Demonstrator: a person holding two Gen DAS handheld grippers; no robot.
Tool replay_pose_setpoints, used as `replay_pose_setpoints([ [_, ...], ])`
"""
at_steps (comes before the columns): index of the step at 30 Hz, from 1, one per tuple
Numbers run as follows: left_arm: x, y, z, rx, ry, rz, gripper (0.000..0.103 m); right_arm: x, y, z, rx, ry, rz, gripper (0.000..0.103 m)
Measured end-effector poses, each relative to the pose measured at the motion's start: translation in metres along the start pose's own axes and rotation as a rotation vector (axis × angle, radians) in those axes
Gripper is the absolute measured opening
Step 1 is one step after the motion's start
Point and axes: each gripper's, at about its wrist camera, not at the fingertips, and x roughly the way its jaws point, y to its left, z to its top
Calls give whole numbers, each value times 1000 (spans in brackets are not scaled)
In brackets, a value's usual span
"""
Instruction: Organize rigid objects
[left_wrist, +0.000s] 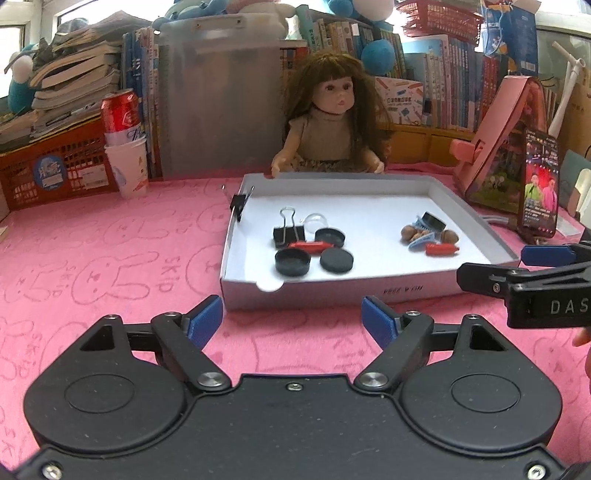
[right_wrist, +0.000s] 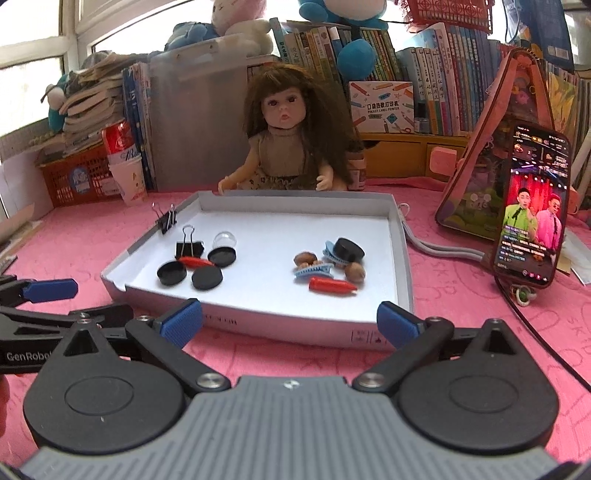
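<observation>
- The left gripper (left_wrist: 291, 319) hovers over the pink cloth (left_wrist: 110, 266) just short of the white tray's (left_wrist: 332, 291) near wall, its blue fingers spread wide with nothing between them.
- The right gripper (right_wrist: 290, 323) sits at the same near wall, beside the left one, jaws likewise wide apart and empty.
- Inside the tray, toward its left side, lie one black binder clip (left_wrist: 288, 233), one clear dome (left_wrist: 314, 222), one red piece (left_wrist: 309, 246) and three black round caps (left_wrist: 292, 261), all close together.
- Toward the tray's right side sit a fourth black cap (right_wrist: 349, 250), two blue hair clips (right_wrist: 314, 270), a second red piece (right_wrist: 332, 286) and several brown nuts (right_wrist: 355, 272); their exact count is unclear.
- A second binder clip (left_wrist: 239, 204) is clamped on the tray's left wall.
- Beyond the tray's far wall sits one doll (left_wrist: 330, 118); right of the tray stands one lit phone (right_wrist: 532, 210).
</observation>
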Motion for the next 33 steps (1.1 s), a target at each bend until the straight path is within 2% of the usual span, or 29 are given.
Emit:
replay_pose_setpoints([
  [8, 8, 1, -18, 6, 29, 38, 81, 12, 6, -20, -17, 51, -40, 103],
  [18, 20, 0, -23, 14, 37, 81, 81, 23, 4, -28, -5, 86, -78, 103],
  [25, 25, -1, -23, 26, 37, 83, 84, 32, 10, -29, -21, 109, -98, 103],
  [33, 30, 12, -24, -44, 63, 62, 92, 32, 12, -29, -29, 116, -103, 103],
])
